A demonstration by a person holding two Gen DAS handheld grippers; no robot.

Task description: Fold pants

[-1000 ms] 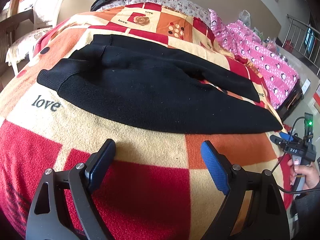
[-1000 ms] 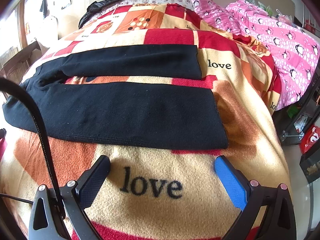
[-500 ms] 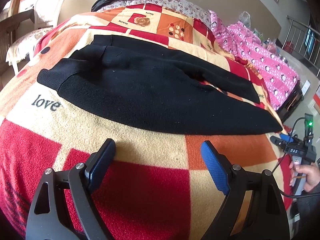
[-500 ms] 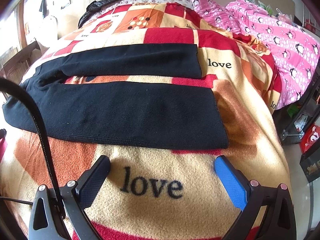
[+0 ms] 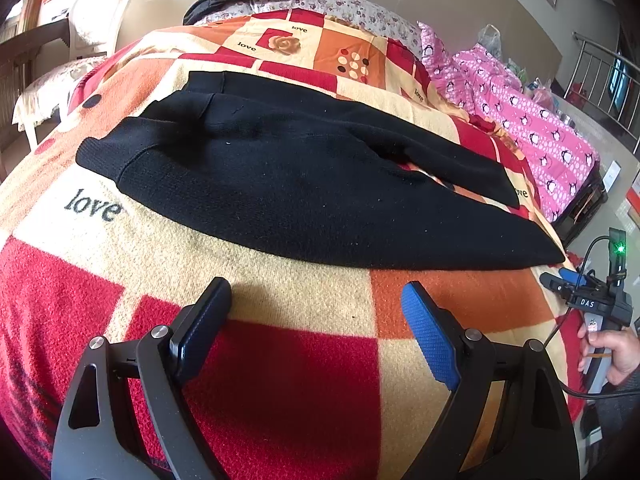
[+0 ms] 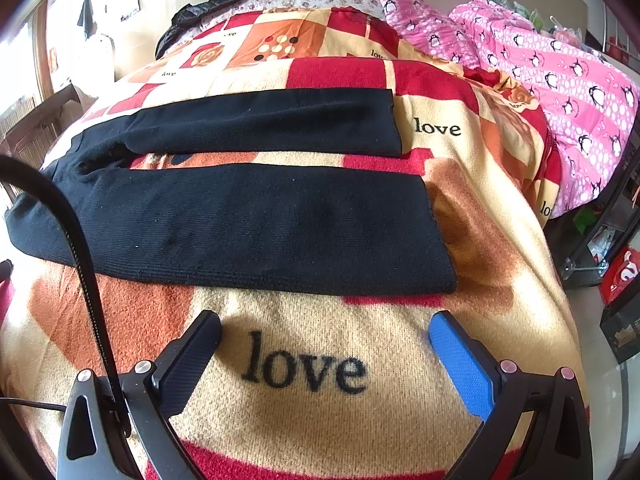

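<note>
Pants (image 5: pixel 304 184), black knit, lie flat and unfolded on a checked blanket (image 5: pixel 280 360) in red, orange and cream printed with "love". Waistband end sits ahead and to the left of the left gripper (image 5: pixel 316 300); both legs run off to its right, split by a narrow wedge of blanket. Left gripper: jaws spread wide, nothing between them, fingertips just short of the near leg's edge, over bare blanket.

Right gripper (image 6: pixel 325 330): jaws likewise wide apart and empty, hovering over a "love" print. Near leg's hem (image 6: pixel 436 236) lies just ahead and slightly right of it; far leg beyond, parallel. A black cable (image 6: pixel 80 256) crosses the view's left side.

Pink penguin-print quilt (image 6: pixel 560 80) lies far right of both. In the left wrist view, a hand (image 5: pixel 612 350) grips the right gripper's handle at far right.
</note>
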